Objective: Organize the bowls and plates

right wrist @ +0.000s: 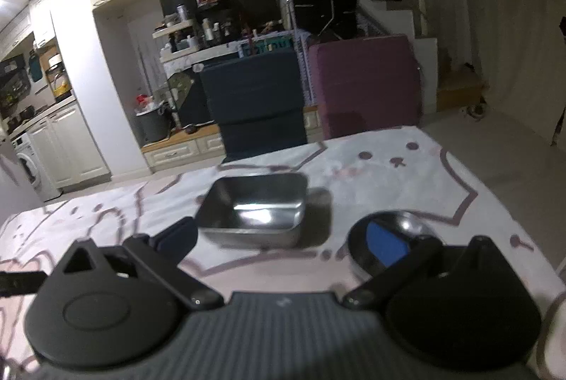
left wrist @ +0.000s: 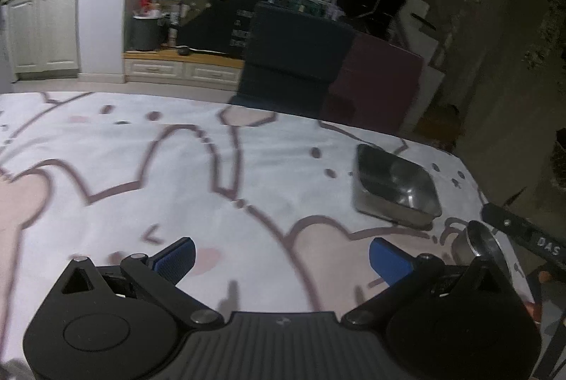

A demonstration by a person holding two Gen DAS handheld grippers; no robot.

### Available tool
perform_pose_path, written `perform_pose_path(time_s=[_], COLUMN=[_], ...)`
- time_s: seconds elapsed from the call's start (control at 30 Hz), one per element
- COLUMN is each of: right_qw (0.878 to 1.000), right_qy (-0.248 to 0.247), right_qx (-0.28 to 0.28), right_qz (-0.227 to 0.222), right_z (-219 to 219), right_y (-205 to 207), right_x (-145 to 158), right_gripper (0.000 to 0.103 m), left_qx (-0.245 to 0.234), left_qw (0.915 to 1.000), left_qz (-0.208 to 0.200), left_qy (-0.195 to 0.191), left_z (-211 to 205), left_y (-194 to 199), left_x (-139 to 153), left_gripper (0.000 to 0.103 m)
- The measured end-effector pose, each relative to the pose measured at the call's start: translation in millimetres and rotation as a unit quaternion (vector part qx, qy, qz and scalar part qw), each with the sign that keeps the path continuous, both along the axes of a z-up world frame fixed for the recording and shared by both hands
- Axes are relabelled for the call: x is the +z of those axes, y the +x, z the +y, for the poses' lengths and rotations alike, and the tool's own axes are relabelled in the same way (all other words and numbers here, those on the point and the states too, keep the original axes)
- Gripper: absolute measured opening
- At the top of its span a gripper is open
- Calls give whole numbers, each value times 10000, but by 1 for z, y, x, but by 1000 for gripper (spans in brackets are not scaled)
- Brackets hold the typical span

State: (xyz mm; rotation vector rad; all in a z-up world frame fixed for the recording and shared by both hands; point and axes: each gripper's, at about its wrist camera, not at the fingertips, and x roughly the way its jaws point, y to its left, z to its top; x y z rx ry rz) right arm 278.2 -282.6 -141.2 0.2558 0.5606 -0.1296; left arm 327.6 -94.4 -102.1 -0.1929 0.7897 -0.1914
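A square steel bowl (left wrist: 396, 189) sits on the patterned white-and-pink cloth (left wrist: 141, 168), ahead and to the right of my left gripper (left wrist: 283, 259), which is open and empty above the cloth. In the right wrist view the same square bowl (right wrist: 254, 214) lies just ahead between the fingers of my right gripper (right wrist: 283, 238), which is open. A small round steel bowl (right wrist: 392, 235) sits under and around the right finger's blue pad (right wrist: 385, 245). It also shows in the left wrist view (left wrist: 477, 245), tilted, at the right edge.
The other gripper's black arm (left wrist: 523, 238) shows at the far right of the left wrist view. The cloth's right edge (right wrist: 495, 199) drops to the floor. A dark blue block (right wrist: 258, 100) and a purple block (right wrist: 364, 86) stand beyond the far edge.
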Motion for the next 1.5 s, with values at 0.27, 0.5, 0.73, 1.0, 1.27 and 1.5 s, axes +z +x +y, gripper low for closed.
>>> perform_pose_path(time_s=[0.27, 0.5, 0.73, 1.0, 1.27, 1.5], right_qw=[9995, 9986, 9967, 9932, 9938, 9953], right_qy=[-154, 236, 534, 634, 545, 448], right_qx=[-194, -70, 115, 227, 290, 497], right_qz=[182, 464, 593, 945, 930, 699], right_z=[-23, -37, -42, -37, -30, -11], right_y=[51, 85, 110, 129, 123, 101], right_x=[-15, -31, -39, -50, -40, -2], right_gripper=[103, 67, 45, 9, 6, 5], left_qx=[-599, -994, -1135, -1343, -1271, -1053], left_qw=[9982, 9950, 9930, 9900, 9914, 9942], left_qz=[-73, 58, 313, 405, 248, 15], left_qy=[-8, 43, 96, 145, 209, 233], left_z=[-45, -79, -98, -105, -101, -79], left_y=[64, 117, 150, 160, 139, 100], left_x=[-15, -33, -52, -54, -36, 6], left_gripper=[83, 60, 37, 4, 3, 4])
